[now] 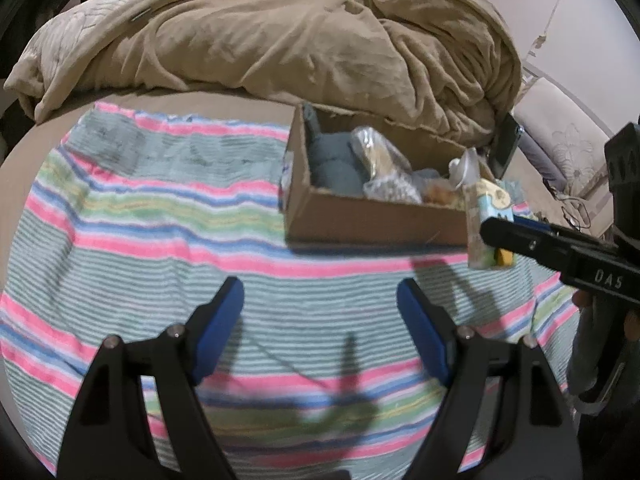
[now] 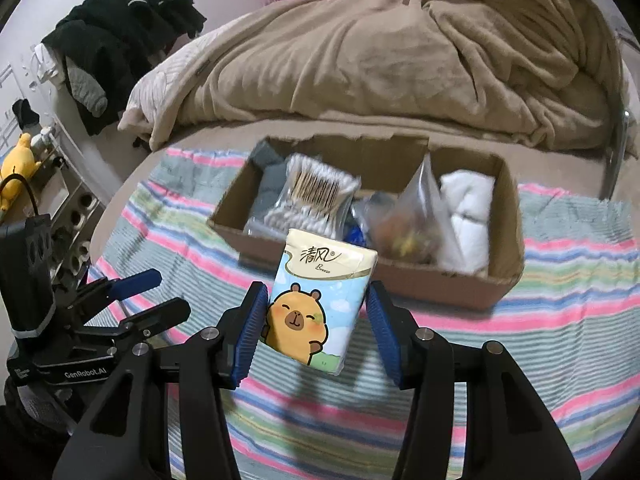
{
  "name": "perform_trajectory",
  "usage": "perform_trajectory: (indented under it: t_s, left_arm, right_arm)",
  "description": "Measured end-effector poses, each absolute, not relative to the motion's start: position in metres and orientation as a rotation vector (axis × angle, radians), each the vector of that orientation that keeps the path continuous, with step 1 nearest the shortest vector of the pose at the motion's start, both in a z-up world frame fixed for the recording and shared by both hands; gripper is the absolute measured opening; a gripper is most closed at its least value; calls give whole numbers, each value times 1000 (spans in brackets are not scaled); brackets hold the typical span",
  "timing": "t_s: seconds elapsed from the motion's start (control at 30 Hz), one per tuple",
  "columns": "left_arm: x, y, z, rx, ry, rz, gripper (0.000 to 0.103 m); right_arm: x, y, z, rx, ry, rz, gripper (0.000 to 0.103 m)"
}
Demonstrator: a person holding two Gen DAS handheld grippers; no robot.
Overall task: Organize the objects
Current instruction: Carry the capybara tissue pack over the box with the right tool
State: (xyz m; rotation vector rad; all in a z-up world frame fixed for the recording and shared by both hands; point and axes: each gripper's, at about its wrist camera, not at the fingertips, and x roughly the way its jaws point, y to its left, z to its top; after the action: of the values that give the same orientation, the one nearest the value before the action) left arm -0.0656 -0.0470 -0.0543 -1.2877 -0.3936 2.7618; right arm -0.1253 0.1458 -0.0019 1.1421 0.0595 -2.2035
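Observation:
A tissue pack [image 2: 320,296] with a cartoon capybara hangs above the striped towel [image 2: 560,320], and my right gripper [image 2: 318,330] is shut on its two sides. In the left wrist view the same tissue pack [image 1: 490,224] shows at the right, held just in front of the cardboard box [image 1: 360,216]. The cardboard box [image 2: 440,280] holds a bag of cotton swabs [image 2: 316,192], a clear bag of small items [image 2: 404,224], white cloth [image 2: 468,208] and grey cloth [image 2: 272,184]. My left gripper [image 1: 320,328] is open over the striped towel [image 1: 160,220], with nothing between its fingers.
A rumpled tan blanket [image 1: 300,40] lies behind the box. Dark clothes [image 2: 120,32] hang at the left, above a shelf with a yellow plush toy [image 2: 18,160]. A dark phone-like slab [image 1: 506,146] stands behind the box's right end.

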Motion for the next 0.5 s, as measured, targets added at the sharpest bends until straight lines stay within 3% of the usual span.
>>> perform_trajectory:
  t_s: [0.5]
  left_arm:
    - [-103, -46, -28, -1194, -350, 2807, 80]
  right_arm:
    - [-161, 135, 27, 1052, 100, -2223, 54]
